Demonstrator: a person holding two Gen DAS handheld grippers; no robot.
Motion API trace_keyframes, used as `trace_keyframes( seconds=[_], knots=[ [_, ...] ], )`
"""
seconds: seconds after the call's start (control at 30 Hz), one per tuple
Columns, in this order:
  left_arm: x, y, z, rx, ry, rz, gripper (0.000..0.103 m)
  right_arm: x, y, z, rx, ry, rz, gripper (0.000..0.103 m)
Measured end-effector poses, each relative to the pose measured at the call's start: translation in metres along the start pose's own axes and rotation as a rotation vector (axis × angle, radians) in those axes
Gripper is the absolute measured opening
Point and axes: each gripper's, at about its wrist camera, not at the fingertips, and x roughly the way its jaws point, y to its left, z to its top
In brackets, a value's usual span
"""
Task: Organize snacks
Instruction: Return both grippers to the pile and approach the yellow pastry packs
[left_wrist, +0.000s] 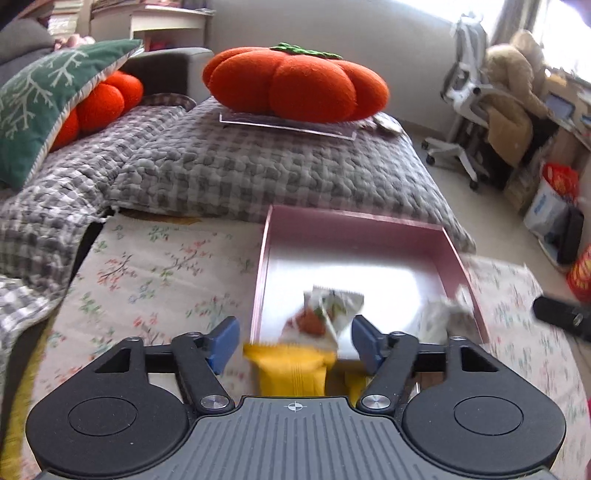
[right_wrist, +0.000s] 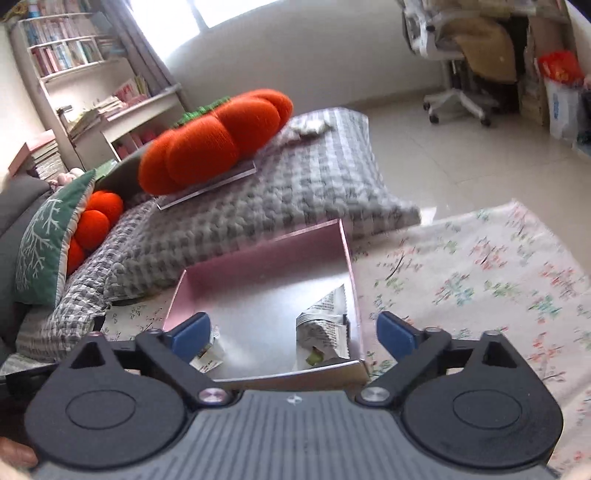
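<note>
On the floral cloth (right_wrist: 461, 266) sits the pink box (right_wrist: 258, 258), snack packets (left_wrist: 332, 310) inside. My left gripper (left_wrist: 295, 343) and right gripper (right_wrist: 291, 332) are both spread, pinching nothing. The yellow packet (left_wrist: 291, 369) straddles the near-left wall and could slip outside.
</note>
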Motion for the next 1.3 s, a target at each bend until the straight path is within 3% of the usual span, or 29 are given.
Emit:
trace_keyframes(
  seconds=[0.17, 0.27, 0.4, 0.57, 0.8, 1.03, 1.3],
  knots=[
    [-0.019, 0.001, -0.026, 0.010, 0.043, 0.019, 0.082, -0.045, 0.018, -0.023, -0.196, -0.085, -0.131, 0.103],
    [-0.020, 0.004, -0.040, -0.017, 0.092, 0.010, 0.084, -0.053, 0.013, -0.035, -0.169, -0.102, -0.179, 0.103],
    [-0.020, 0.007, -0.054, -0.037, 0.140, 0.021, 0.088, -0.041, -0.004, -0.041, -0.091, 0.084, -0.102, 0.103],
    [-0.015, 0.007, -0.058, -0.053, 0.151, 0.040, 0.089, -0.013, -0.018, -0.050, -0.038, 0.295, -0.200, 0.102],
    [-0.002, 0.009, -0.059, -0.044, 0.164, 0.077, 0.090, -0.009, -0.043, -0.049, 0.069, 0.292, -0.273, 0.102],
    [0.011, 0.004, -0.059, -0.036, 0.177, 0.056, 0.090, 0.000, -0.042, -0.053, 0.072, 0.297, -0.262, 0.101],
    [0.023, 0.006, -0.053, -0.034, 0.155, 0.071, 0.090, 0.010, -0.046, -0.053, 0.075, 0.293, -0.325, 0.095]
  ],
)
